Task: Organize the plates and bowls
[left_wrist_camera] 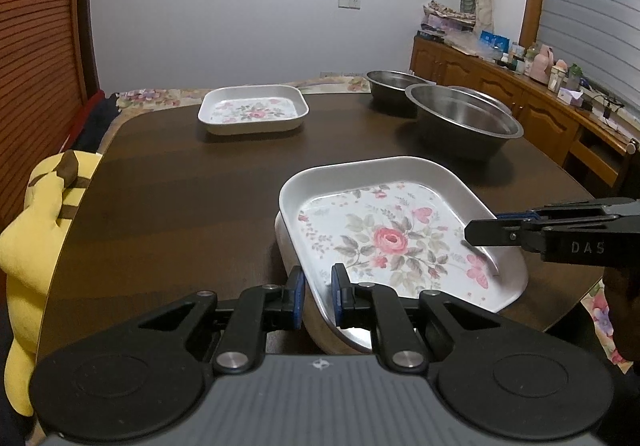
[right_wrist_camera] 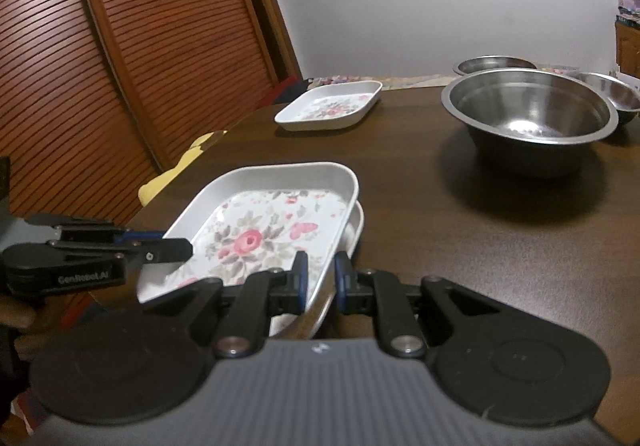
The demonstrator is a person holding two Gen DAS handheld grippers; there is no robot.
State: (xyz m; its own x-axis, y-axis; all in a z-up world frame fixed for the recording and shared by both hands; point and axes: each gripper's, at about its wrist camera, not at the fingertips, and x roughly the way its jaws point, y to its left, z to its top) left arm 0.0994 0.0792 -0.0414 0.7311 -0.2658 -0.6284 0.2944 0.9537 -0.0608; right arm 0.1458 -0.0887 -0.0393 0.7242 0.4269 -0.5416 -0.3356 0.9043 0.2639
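A white square plate with a rose print (left_wrist_camera: pixel 392 238) (right_wrist_camera: pixel 252 238) sits tilted on top of a second, matching plate (left_wrist_camera: pixel 286 246) (right_wrist_camera: pixel 357 224) at the near table edge. My left gripper (left_wrist_camera: pixel 318 294) (right_wrist_camera: pixel 186 249) is shut on the top plate's near rim. My right gripper (right_wrist_camera: pixel 320 282) (left_wrist_camera: pixel 474 234) is shut on its opposite rim. A third floral plate (left_wrist_camera: pixel 252 110) (right_wrist_camera: pixel 332 106) lies far across the table. A large steel bowl (left_wrist_camera: pixel 464 118) (right_wrist_camera: pixel 528 114) stands to the right, with two smaller steel bowls (left_wrist_camera: pixel 392 80) (right_wrist_camera: pixel 496 64) behind it.
The dark wooden table (left_wrist_camera: pixel 180 206) (right_wrist_camera: pixel 440 246) has bare surface between the plates and bowls. A yellow plush toy (left_wrist_camera: pixel 36 238) (right_wrist_camera: pixel 160 182) leans at its left edge. A slatted wooden door stands on the left, and a cluttered sideboard (left_wrist_camera: pixel 520 94) on the right.
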